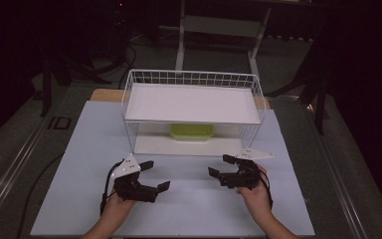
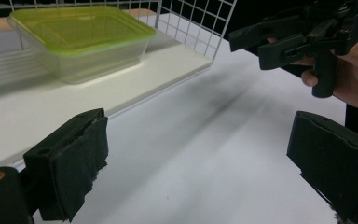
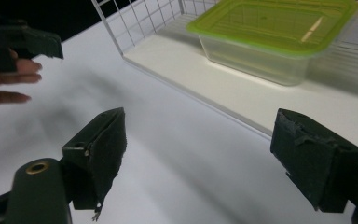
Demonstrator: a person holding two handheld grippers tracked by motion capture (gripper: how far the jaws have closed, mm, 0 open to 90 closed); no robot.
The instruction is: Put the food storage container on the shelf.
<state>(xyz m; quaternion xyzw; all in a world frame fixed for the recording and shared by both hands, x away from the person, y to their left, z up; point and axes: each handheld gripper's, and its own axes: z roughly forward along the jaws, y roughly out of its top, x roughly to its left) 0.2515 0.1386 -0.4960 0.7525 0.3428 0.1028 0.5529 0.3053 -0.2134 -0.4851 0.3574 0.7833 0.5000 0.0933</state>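
Left tool (image 1: 156, 175) hovers over the table (image 1: 79, 164), jaws wide apart, nothing between them. Right tool (image 1: 220, 166) likewise gapes empty. Beyond them, the green-lidded box (image 1: 191, 131) sits on the wire rack's (image 1: 129, 94) lower shelf, lid on.

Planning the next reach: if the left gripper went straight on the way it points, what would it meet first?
Probably bare white table: the open left gripper has nothing between its jaws. The container on the rack's lower shelf lies off to one side, the right gripper to the other.
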